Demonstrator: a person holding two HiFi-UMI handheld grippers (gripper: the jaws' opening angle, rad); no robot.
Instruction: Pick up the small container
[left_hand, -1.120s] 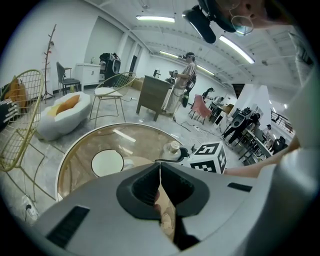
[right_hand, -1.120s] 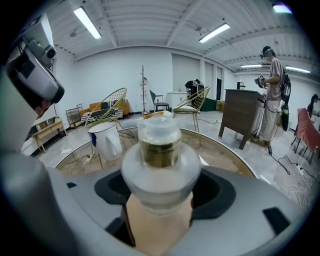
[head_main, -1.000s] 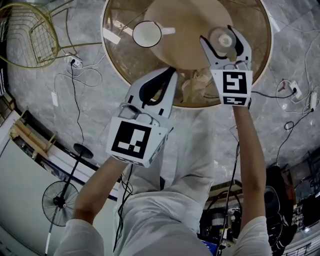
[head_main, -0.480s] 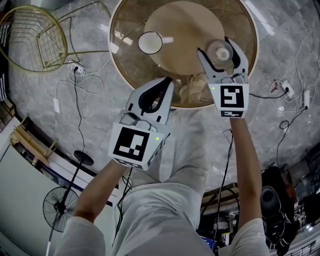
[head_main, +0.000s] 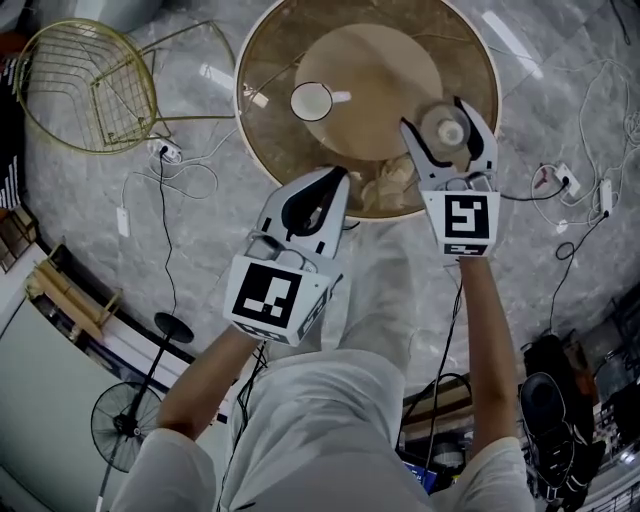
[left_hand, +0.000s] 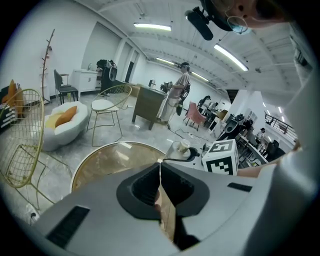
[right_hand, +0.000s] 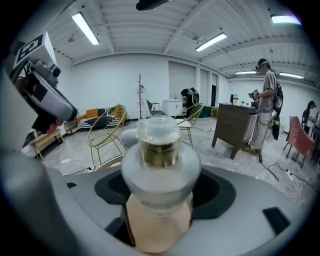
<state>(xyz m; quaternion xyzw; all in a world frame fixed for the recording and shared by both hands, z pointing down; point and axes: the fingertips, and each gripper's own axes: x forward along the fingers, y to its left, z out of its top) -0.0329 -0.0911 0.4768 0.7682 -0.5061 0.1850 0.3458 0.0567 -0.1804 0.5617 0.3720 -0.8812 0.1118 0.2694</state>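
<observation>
The small container (head_main: 447, 128), a frosted jar with a gold neck and a clear lid, sits between the fingers of my right gripper (head_main: 432, 112). That gripper is shut on its wide body, over the right edge of the wooden disc (head_main: 370, 80) on the round glass table (head_main: 270, 140). In the right gripper view the container (right_hand: 160, 150) fills the gap of the right gripper (right_hand: 160, 175). My left gripper (head_main: 338, 175) is shut and holds nothing; it hangs over the table's near edge. In its own view the left gripper (left_hand: 160, 162) has its jaws together.
A white cup (head_main: 312, 100) stands on the disc's left side. A gold wire chair (head_main: 85, 85) is at the far left. Cables and a power strip (head_main: 165, 152) lie on the marble floor, and a floor fan (head_main: 125, 430) stands at lower left. People stand farther back in the room.
The table looks smaller and lower in the view than before. My right gripper has drawn the container toward the disc's near right edge. The left gripper stays shut.
</observation>
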